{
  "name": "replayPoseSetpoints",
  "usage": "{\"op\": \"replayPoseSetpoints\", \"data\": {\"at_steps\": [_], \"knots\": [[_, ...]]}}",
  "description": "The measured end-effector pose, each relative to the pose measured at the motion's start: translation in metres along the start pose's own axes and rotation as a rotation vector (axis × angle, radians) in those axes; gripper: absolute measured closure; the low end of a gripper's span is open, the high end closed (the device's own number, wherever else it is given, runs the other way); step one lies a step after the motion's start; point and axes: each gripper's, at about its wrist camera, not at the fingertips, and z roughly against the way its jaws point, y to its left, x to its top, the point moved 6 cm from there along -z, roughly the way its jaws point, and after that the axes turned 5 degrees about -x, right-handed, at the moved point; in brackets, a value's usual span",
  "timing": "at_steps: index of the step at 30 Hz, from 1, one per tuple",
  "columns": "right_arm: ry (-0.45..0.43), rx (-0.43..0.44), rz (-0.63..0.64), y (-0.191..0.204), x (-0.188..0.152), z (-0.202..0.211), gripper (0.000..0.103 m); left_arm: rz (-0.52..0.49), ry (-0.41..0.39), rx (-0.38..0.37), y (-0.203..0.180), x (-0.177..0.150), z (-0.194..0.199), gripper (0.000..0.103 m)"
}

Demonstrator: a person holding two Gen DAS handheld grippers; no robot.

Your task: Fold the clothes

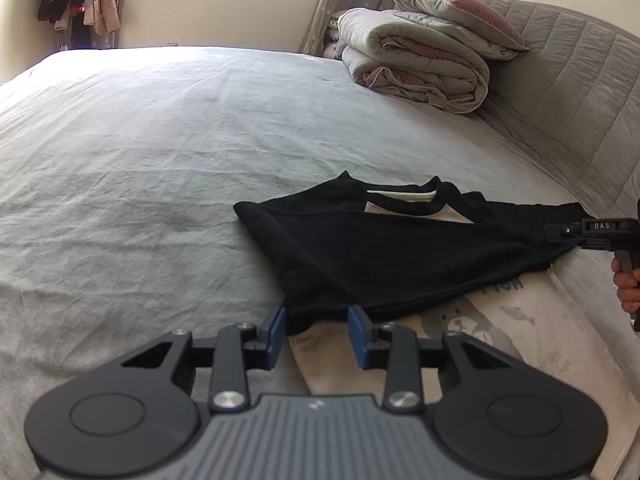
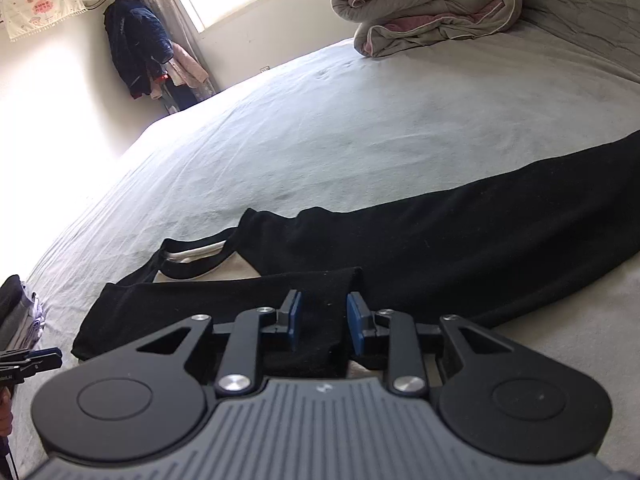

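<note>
The black shirt [image 1: 360,248] lies on the bed [image 1: 140,152] near its head end, partly folded, its pale front with a print showing beneath the dark cloth. In the left wrist view the shirt's near corner sits between the fingers of the left tongs [image 1: 316,330], which stand apart; whether either pad touches the cloth is hard to tell. At the right edge of that view the right tongs [image 1: 560,236] are cut off, with part of a hand [image 1: 626,284] on the grip; their tips meet the shirt's far corner, but a pinch cannot be made out there. The right wrist view shows those tongs [image 2: 322,322] with fingers parted and a black fold lying between them, loose rather than squeezed. The shirt's far end runs out of the frame on the right. To the left and beyond the shirt the sheet lies wide and bare up to the folded quilt [image 1: 420,64] by the headboard [image 1: 580,92]. A small pile of clothes [image 2: 20,312] is cut off at the left edge.
</note>
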Motion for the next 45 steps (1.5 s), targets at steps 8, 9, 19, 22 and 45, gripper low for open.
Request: {"op": "replayPoseSetpoints", "data": {"at_steps": [8,9,19,22,45], "knots": [[0.047,0.052,0.219,0.052,-0.028,-0.001,0.069,-0.174,0.005,0.013,-0.039,0.000,-0.043,0.062],[0.055,0.045,0.234,0.053,-0.031,-0.005,0.069,-0.178,0.027,0.013,-0.040,-0.003,-0.050,0.061],[0.067,-0.059,0.132,-0.012,-0.033,0.005,0.053,-0.144,0.033,0.023,-0.039,-0.003,-0.034,0.061],[0.025,-0.147,0.039,-0.052,-0.022,0.012,0.052,-0.090,-0.012,0.018,-0.040,0.005,-0.025,0.061],[-0.273,-0.497,-0.431,-0.243,0.031,0.030,0.058,0.104,-0.069,0.004,-0.042,0.001,-0.047,0.051]]}}
